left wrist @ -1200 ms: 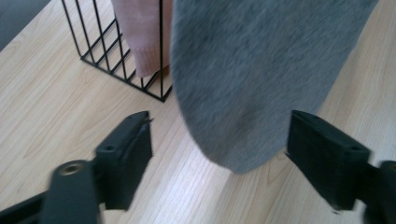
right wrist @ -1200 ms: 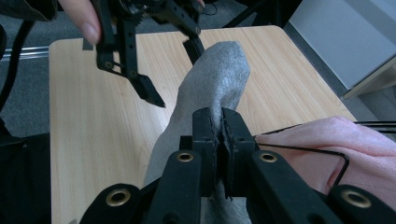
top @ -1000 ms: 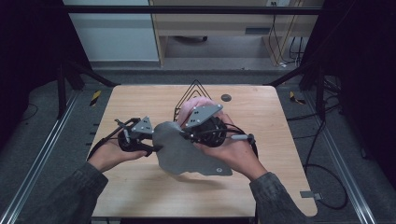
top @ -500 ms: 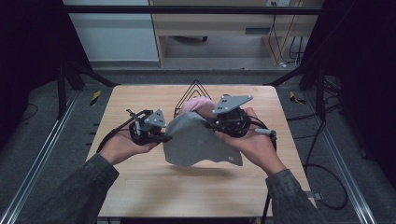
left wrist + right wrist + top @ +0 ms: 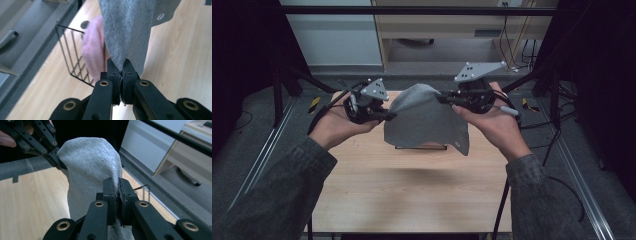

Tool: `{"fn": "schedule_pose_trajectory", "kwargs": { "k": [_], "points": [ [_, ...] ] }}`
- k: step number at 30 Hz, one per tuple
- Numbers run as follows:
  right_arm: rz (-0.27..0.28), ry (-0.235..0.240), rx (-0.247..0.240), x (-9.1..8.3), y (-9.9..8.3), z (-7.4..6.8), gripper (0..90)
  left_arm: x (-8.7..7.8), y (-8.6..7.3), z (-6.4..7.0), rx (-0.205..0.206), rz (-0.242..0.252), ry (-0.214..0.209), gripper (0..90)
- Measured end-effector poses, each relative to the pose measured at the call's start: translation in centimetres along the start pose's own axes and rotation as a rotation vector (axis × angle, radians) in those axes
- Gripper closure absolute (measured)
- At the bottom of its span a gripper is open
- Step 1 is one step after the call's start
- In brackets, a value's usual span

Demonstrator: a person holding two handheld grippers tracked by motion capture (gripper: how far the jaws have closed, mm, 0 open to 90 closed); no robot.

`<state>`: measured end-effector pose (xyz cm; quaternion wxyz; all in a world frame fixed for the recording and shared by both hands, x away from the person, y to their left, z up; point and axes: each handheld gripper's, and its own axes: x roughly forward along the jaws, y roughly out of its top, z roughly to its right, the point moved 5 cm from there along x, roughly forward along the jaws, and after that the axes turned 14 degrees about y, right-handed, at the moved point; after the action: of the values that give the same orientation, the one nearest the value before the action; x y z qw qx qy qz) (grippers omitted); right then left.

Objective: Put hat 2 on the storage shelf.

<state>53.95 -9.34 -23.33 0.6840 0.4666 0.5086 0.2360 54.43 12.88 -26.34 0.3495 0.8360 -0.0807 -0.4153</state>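
Note:
A grey cloth (image 5: 424, 120) hangs in the air above the wooden table (image 5: 412, 195), stretched between my two grippers. My left gripper (image 5: 389, 116) is shut on its left edge, and the left gripper view shows the fabric (image 5: 127, 30) pinched between the jaws of the gripper (image 5: 121, 66). My right gripper (image 5: 439, 97) is shut on the cloth's upper right edge; in the right gripper view the jaws of the gripper (image 5: 116, 185) clamp a fold of the cloth (image 5: 87, 162). A small round white label (image 5: 457, 144) sits at the cloth's lower right corner.
Behind the hanging cloth a black wire rack (image 5: 72, 57) stands near the table's far edge with a pink cloth (image 5: 92, 55) against it. A small dark disc (image 5: 85, 24) lies beyond the rack. Dark frame posts flank the table, and cabinets stand beyond it.
Both grippers have risen and spread apart with the grey cloth, which has come up off the table and now hangs stretched between them.

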Motion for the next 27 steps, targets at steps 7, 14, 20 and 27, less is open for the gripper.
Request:
{"fn": "schedule_pose_trajectory", "kwargs": {
  "k": [7,14,20,27],
  "points": [
    [0.014,-0.023,-0.006,-0.6,2.6,2.1,85.8,-0.2,2.0,-2.4,-0.026,0.023,0.032,87.5],
    [0.039,-0.034,0.004,-0.6,5.0,5.1,85.8,-0.6,4.1,-5.0,-0.04,0.049,0.072,87.5],
    [0.049,-0.046,0.002,-0.1,6.9,7.6,85.8,-0.4,5.2,-7.6,-0.044,0.061,0.122,87.5],
    [0.041,-0.054,0.021,2.0,7.3,10.9,85.7,2.3,5.3,-9.6,-0.067,0.05,0.155,87.5]
  ]
}}
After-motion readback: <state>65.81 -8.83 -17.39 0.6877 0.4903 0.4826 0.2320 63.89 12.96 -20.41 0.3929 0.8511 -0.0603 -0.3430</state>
